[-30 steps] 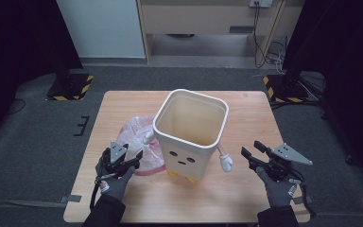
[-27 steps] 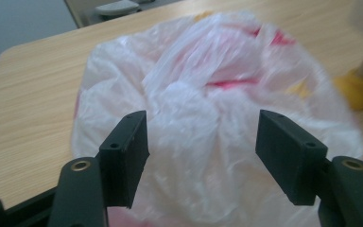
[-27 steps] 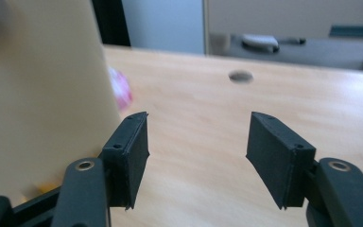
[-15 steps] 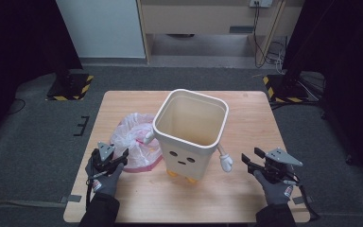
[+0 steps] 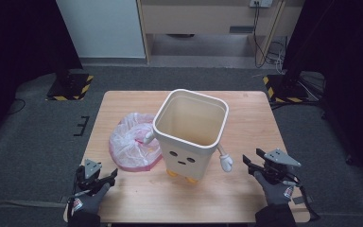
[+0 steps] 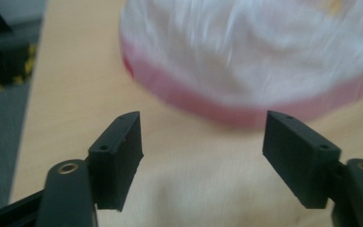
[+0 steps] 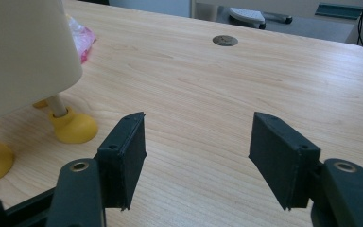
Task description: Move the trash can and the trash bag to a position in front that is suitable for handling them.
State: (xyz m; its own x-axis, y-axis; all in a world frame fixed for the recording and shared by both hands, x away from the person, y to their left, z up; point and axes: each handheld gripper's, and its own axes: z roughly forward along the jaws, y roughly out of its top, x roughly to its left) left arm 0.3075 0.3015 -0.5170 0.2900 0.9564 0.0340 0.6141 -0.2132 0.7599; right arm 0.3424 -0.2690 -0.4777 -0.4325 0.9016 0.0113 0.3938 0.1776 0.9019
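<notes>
The wooden surface (image 5: 246, 118) carries a cream bin (image 5: 190, 135) with a face, yellow feet and small arms, standing upright near the middle. A crumpled pink-and-white plastic bag (image 5: 133, 146) lies touching its left side. The left tongs (image 5: 96, 176) sit at the near left corner, their jaws having just been opening, nothing between them. The right tongs (image 5: 260, 166) hover near the bin's right arm, open and empty. The thin bag may slip or tear if pinched poorly, and a careless reach could tip the bin.
</notes>
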